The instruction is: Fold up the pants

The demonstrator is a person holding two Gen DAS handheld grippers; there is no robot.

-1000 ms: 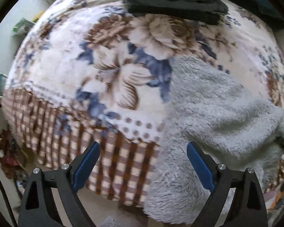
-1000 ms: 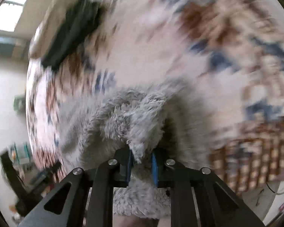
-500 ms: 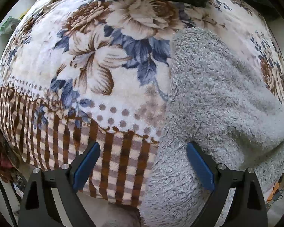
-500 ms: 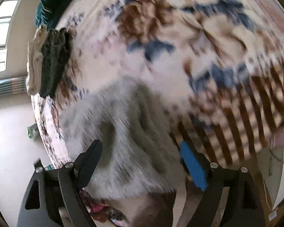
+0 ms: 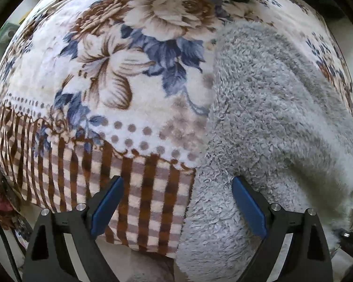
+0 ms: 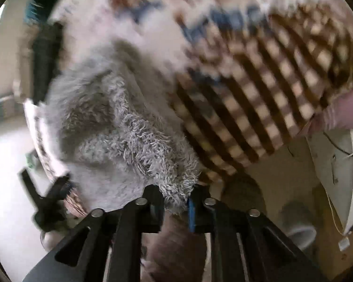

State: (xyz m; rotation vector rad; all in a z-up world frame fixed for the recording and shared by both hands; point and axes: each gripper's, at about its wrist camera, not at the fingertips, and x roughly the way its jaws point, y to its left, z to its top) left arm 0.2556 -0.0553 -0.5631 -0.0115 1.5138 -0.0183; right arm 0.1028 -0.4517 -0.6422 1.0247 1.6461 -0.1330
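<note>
With our right gripper closing on the grey fleece pants' hem at the bed's six-o'clock edge and our left gripper apart, we should bite deep before lifting.

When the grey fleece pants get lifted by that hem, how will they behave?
Probably floppy: the pants slump in soft folds and drape over the blanket's edge. Likely bulky but light, given the thick, fluffy pile. The right tongs are closing on a tuft at the hem; that pile probably compresses, so the grip may creep.
</note>
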